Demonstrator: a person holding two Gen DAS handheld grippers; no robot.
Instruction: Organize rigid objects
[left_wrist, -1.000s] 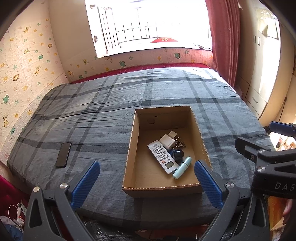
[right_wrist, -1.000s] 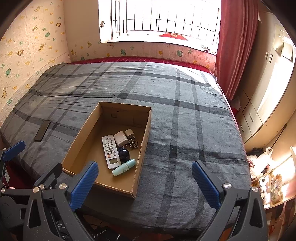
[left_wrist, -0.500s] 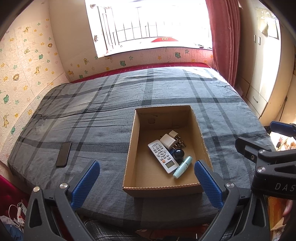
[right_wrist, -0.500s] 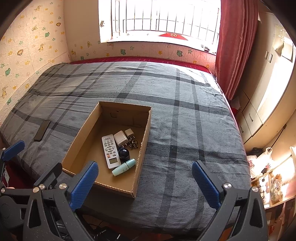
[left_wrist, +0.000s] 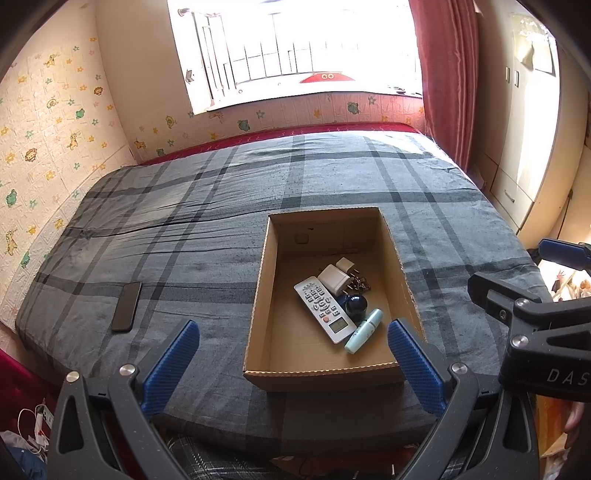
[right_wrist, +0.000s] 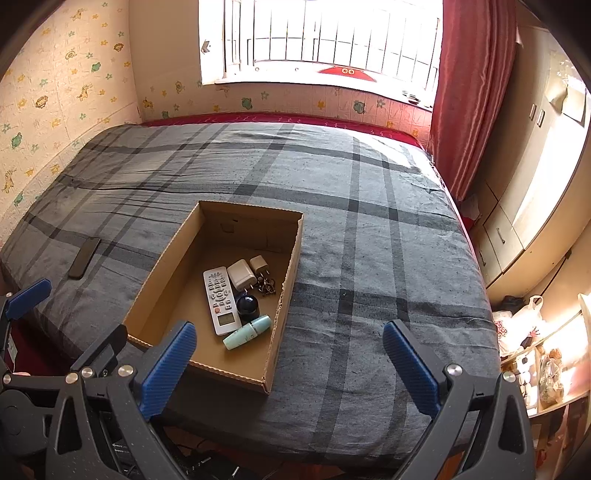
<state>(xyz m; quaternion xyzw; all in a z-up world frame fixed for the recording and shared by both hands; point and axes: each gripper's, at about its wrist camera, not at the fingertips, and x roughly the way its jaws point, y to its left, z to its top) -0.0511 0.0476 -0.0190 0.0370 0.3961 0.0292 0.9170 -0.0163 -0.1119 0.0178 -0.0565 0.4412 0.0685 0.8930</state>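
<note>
The cardboard box (left_wrist: 334, 374) sits on the near part of the bed (left_wrist: 207, 206), open at the top, and in its right half lie a white remote (left_wrist: 327, 309), two white chargers (left_wrist: 334, 278), a bunch of keys (left_wrist: 360, 284), a dark round jar (left_wrist: 356, 305) and a pale green tube (left_wrist: 364, 331), all touching or just beside one another. Over the last second nothing has shifted: box, contents and both tools match the earlier views, which suggests a pause, most likely near the end of the job. Only a dark phone (left_wrist: 126, 306) is left out, well apart to the box's left. The left gripper (left_wrist: 291, 363) hangs above the bed's near edge with jaws spread wide and empty, framing the box. The right gripper (right_wrist: 290, 362) hovers likewise, wide apart and holding nothing.
</note>
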